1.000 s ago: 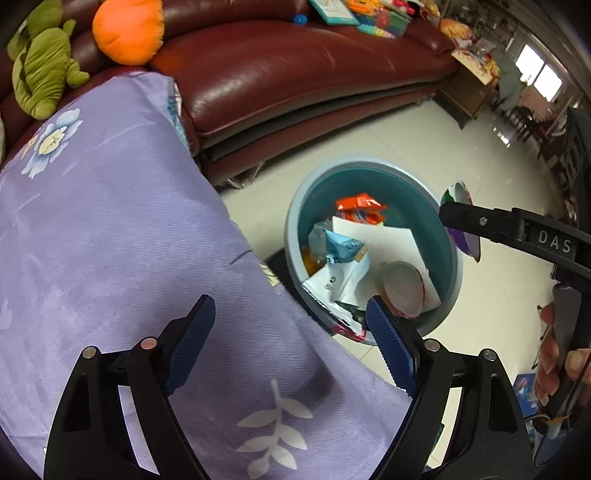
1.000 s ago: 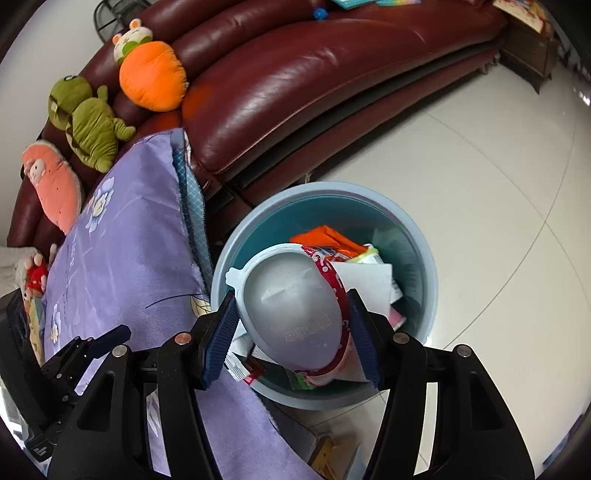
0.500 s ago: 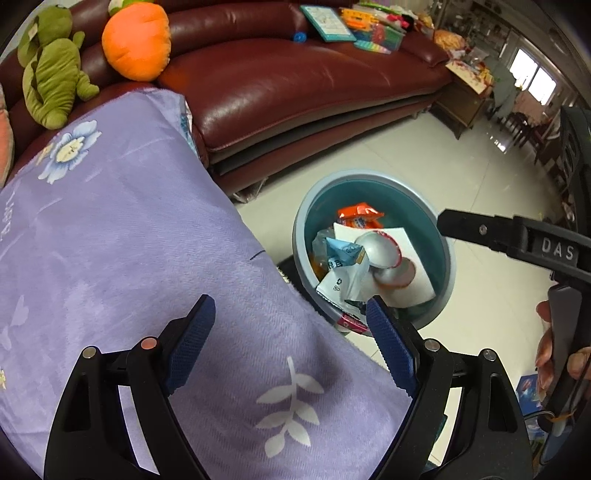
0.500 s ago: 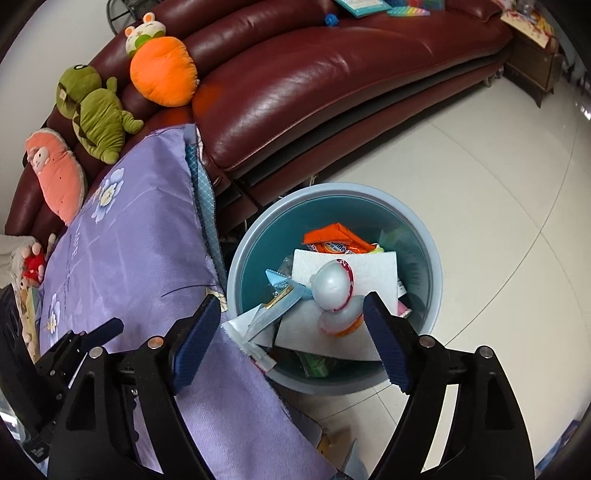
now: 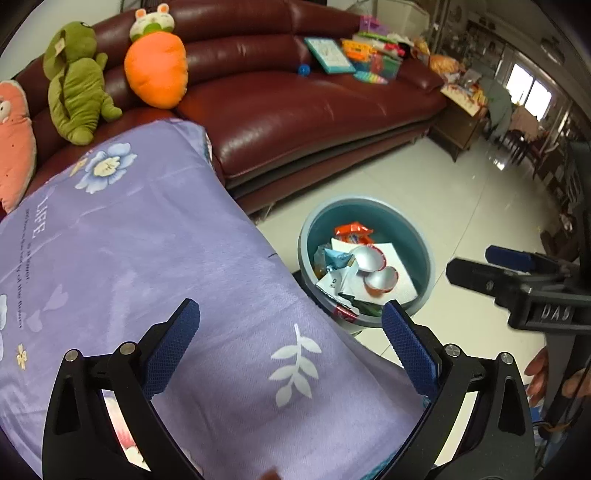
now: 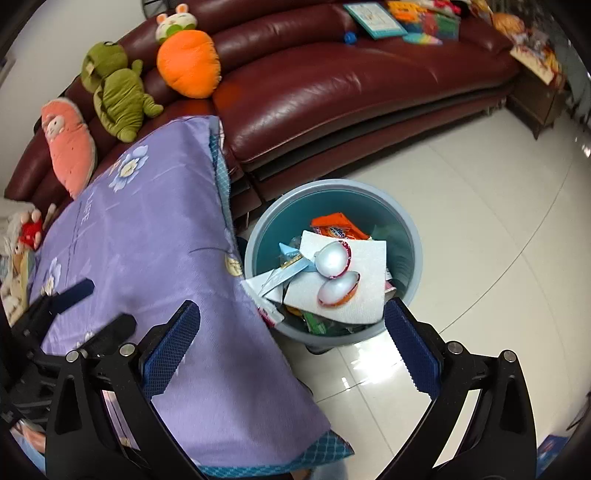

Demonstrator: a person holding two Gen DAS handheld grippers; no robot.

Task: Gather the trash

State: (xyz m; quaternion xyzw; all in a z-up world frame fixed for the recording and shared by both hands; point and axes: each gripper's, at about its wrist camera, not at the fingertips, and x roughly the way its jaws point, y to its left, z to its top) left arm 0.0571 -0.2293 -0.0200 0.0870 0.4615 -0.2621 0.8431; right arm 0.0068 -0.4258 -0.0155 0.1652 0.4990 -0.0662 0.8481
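A blue-grey trash bin (image 6: 406,236) (image 5: 417,236) stands on the floor beside the purple cloth. Inside lie a white paper sheet (image 6: 369,258), an orange wrapper (image 6: 336,227) and two silvery egg-shaped foil halves (image 6: 332,258) (image 5: 365,258). My right gripper (image 6: 291,332) hangs above the bin's near rim, its jaws opening wide with nothing between them. My left gripper (image 5: 291,332) is over the purple cloth (image 5: 147,258), its jaws also opening and empty. The right gripper's fingers (image 5: 480,277) show at the right edge of the left wrist view.
A dark red leather sofa (image 6: 351,85) runs behind the bin, with plush toys (image 6: 188,62) at its left end and books and toys (image 6: 376,14) at its right. Glossy white tiles (image 6: 498,240) lie to the right. A wooden side table (image 6: 535,107) stands beyond the sofa.
The right gripper let go of the foil half, which dropped onto the paper in the bin. Both grippers rose and pulled back, and their jaws spread wider.
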